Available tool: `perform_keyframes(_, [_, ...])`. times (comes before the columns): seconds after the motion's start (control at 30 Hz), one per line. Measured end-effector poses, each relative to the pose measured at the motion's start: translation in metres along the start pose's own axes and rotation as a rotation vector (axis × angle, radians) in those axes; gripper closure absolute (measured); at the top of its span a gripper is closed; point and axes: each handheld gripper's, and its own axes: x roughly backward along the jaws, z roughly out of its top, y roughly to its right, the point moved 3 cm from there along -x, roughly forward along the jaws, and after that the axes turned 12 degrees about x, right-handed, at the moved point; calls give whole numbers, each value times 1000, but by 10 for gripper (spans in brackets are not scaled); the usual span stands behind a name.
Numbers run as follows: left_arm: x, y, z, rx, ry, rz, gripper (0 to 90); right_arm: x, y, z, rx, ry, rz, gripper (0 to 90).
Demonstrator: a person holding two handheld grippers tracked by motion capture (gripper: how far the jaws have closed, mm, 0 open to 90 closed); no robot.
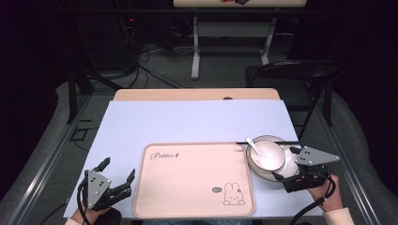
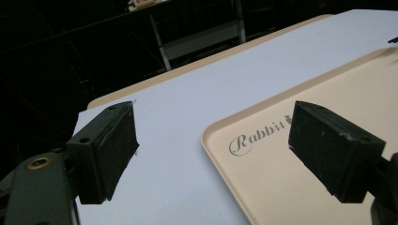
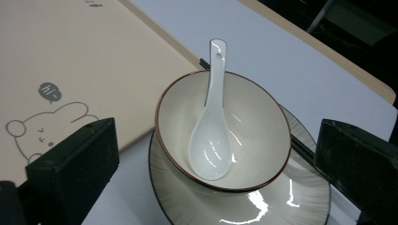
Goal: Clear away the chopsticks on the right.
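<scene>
A pink tray (image 1: 187,178) lies on the pale surface (image 1: 187,122), and just right of it a bowl (image 1: 266,153) with a white spoon (image 1: 254,146) sits on a plate (image 1: 286,169). The right gripper (image 1: 287,164) sits open at the plate's right edge. The left gripper (image 1: 118,171), fingers (image 1: 103,163) spread, rests left of the tray.

A cream bowl (image 3: 223,131) with a dark rim sits upright on a grey plate (image 3: 263,201), at the tray's 3 o'clock edge. A white ceramic spoon (image 3: 211,122) lies inside the bowl, handle toward 12 o'clock.
</scene>
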Motion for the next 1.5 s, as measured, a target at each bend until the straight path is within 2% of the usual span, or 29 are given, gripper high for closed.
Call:
perform_keyframes(0.13, [0, 0, 0, -1, -1, 1, 155, 0, 13, 3, 3, -14, -5, 0])
perform_keyframes(0.4, [-1, 0, 0, -3, -4, 1, 155, -3, 42, 15, 23, -85, 13, 0])
perform_keyframes(0.7, [0, 0, 0, -3, -4, 1, 155, -14, 69, 27, 53, -146, 35, 0])
perform_keyframes(1.13, [-1, 1, 0, -7, -8, -2, 155, -34, 107, 37, 89, -268, 68, 0])
perform_keyframes(1.33, [-1, 0, 0, -8, -12, -1, 155, -48, 121, 38, 149, -347, 139, 0])
perform_keyframes(1.4, [-1, 0, 0, -6, -11, 0, 155, -53, 123, 36, 174, -367, 160, 38])
perform_keyframes(1.5, [-1, 0, 0, -7, -12, -1, 155, -62, 125, 31, 207, -401, 222, 49])
